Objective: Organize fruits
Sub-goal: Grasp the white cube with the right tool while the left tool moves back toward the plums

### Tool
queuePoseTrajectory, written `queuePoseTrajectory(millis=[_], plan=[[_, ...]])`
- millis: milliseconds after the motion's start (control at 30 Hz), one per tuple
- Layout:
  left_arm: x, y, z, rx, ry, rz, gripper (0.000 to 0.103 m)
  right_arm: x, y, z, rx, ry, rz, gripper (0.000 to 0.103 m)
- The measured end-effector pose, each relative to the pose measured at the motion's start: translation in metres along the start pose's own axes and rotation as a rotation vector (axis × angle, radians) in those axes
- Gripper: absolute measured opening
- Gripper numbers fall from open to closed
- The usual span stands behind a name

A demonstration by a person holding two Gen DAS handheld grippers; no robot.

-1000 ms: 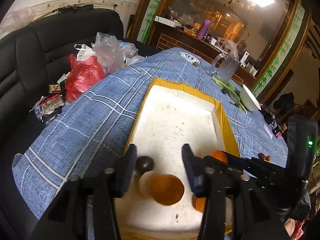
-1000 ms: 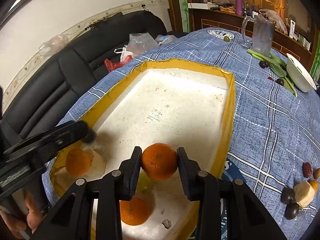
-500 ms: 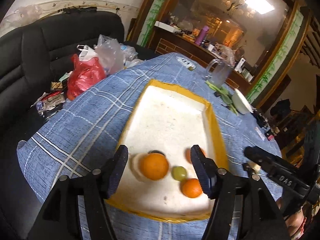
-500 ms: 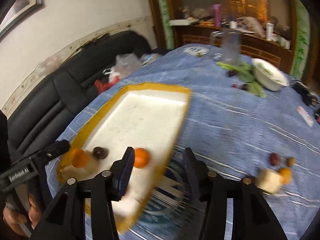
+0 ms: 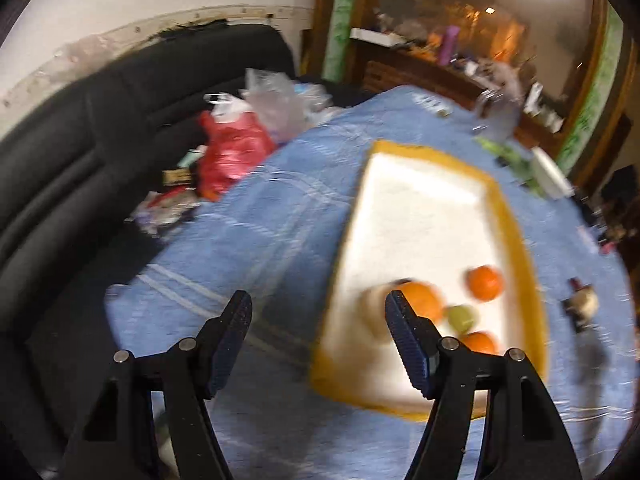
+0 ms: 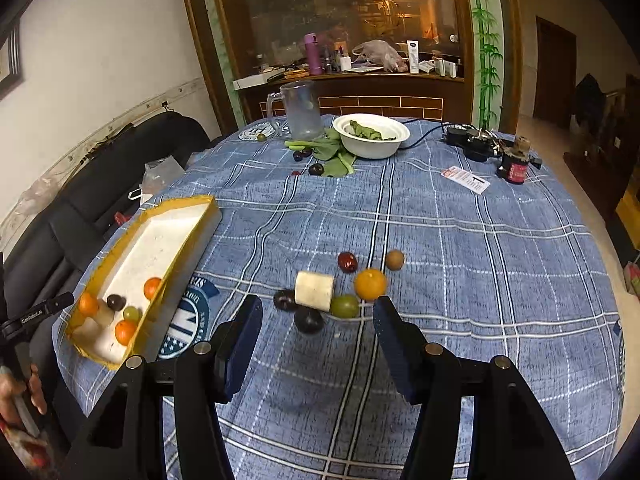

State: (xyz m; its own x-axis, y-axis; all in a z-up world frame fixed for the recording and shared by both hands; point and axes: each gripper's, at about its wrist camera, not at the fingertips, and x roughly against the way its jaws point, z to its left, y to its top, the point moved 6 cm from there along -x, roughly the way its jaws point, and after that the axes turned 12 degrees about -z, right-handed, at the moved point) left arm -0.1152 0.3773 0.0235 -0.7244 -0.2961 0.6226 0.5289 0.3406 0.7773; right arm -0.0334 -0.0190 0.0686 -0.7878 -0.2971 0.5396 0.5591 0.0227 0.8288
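Your right gripper (image 6: pixel 316 320) hangs above a loose cluster of fruit on the blue checked worktop (image 6: pixel 460 240), its jaws about half open, having just been opening, with nothing gripped between them. Framed past the jaws lie a pale cut chunk (image 6: pixel 314 291), an orange (image 6: pixel 371 284), a green fruit (image 6: pixel 345 306), two dark plums (image 6: pixel 308 320) and (image 6: pixel 284 300), a red date (image 6: pixel 347 261) and a brown fruit (image 6: pixel 395 260), all resting on the cloth, well short of the pads.

Off to the left, the yellow-rimmed white tray (image 6: pixel 120 240) sits near the worktop's edge. At its near end lie three oranges (image 6: pixel 152 287), (image 6: pixel 88 304) and (image 6: pixel 125 331), a dark plum (image 6: pixel 115 301), a green grape (image 6: pixel 131 313) and a pale piece (image 6: pixel 103 316).

Your left gripper (image 5: pixel 318 336) hovers over the cloth beside the tray (image 5: pixel 516 232), jaws likewise about half open and just been opening, empty; the blurred view shows its right finger (image 5: pixel 408 344) crossing in front of one orange (image 5: pixel 420 300). Your left hand (image 6: pixel 24 392) shows at the right camera's left edge.

At the far side stand a clear jug (image 6: pixel 301 110) and a white bowl of greens (image 6: pixel 371 135).
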Motion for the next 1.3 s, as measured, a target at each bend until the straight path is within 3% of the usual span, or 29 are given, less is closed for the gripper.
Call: queuePoseTrajectory(millis=[100,267,333,433,633,733,867,1000,1100,1300], plan=[[-0.002,-0.005,0.004,-0.088,0.069,0.014,0.069,-0.004,-0.007,0.009,-0.003,0.034,0.015,0.062],[-0.026,-0.015,-0.031,-0.259,0.07,0.114,0.069,-0.011,-0.015,0.024,-0.001,0.077,0.029,0.062],[-0.04,-0.007,-0.048,-0.284,0.063,0.108,0.069,-0.013,-0.017,0.03,0.0,0.084,0.03,0.062],[-0.05,0.009,-0.063,-0.193,-0.01,0.127,0.069,-0.012,-0.018,0.032,0.004,0.077,0.03,0.062],[-0.008,0.036,-0.079,-0.115,-0.116,-0.041,0.071,0.003,-0.008,0.006,0.027,-0.002,-0.029,0.076],[0.01,0.038,-0.083,-0.064,-0.169,-0.08,0.072,0.007,0.0,-0.019,0.018,-0.065,-0.063,0.082],[0.028,0.039,-0.1,-0.039,-0.241,-0.12,0.074,0.002,0.002,-0.054,-0.008,-0.141,-0.064,0.082],[0.031,0.037,-0.134,-0.065,-0.328,-0.121,0.075,-0.011,-0.006,-0.071,-0.121,-0.087,-0.01,0.081],[0.03,0.026,-0.16,-0.096,-0.37,-0.096,0.075,-0.026,-0.011,-0.064,-0.161,-0.023,0.03,0.063],[0.026,0.011,-0.181,-0.116,-0.396,-0.053,0.075,-0.064,-0.009,-0.025,-0.131,0.058,0.071,0.062]])
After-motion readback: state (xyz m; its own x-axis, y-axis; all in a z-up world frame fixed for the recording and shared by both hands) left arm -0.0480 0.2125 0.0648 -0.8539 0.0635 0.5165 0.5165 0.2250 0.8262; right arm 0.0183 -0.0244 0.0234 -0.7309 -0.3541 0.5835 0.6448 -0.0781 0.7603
